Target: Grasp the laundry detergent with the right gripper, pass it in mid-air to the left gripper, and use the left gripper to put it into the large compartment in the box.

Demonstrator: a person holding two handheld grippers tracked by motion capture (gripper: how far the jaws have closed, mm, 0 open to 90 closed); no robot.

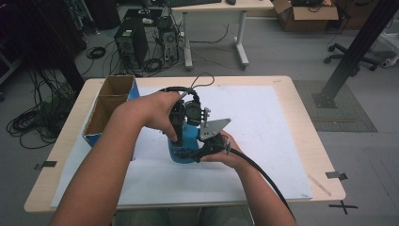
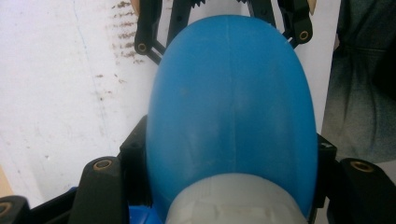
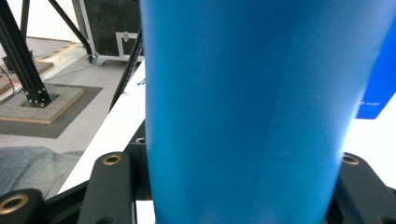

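Bottle: a blue bottle (image 1: 184,143) stood near the middle of the tabletop, on the white sheet (image 1: 263,117), a little toward the near edge.
Left claw: my left claw (image 1: 181,123) came down from above; its jaws pinched the upper part of the bottle (image 2: 231,107), one on each side, just past a pale grey band (image 2: 233,203) that I took for the neck or cap.
Right claw: my right claw (image 1: 207,147) reached in low from the near right; its jaws were pressed against both sides of the blue body (image 3: 247,112).
Hold: both claws were touching the bottle, so I judged the grasp was done.
Cap: I could not tell from these views whether the cap was loose, tight or off.
Box: an open cardboard box (image 1: 109,104) with blue sides lay along the left edge of the tabletop, well apart from the bottle; I could see nothing inside its two compartments.
Done: the bottle was upright, reached and gripped at top and base.
Left: as I judged it, the real work remained, whether twisting the top against the steadied body or lifting the bottle toward the box.
Risk: the smooth round body could turn in my right claw.
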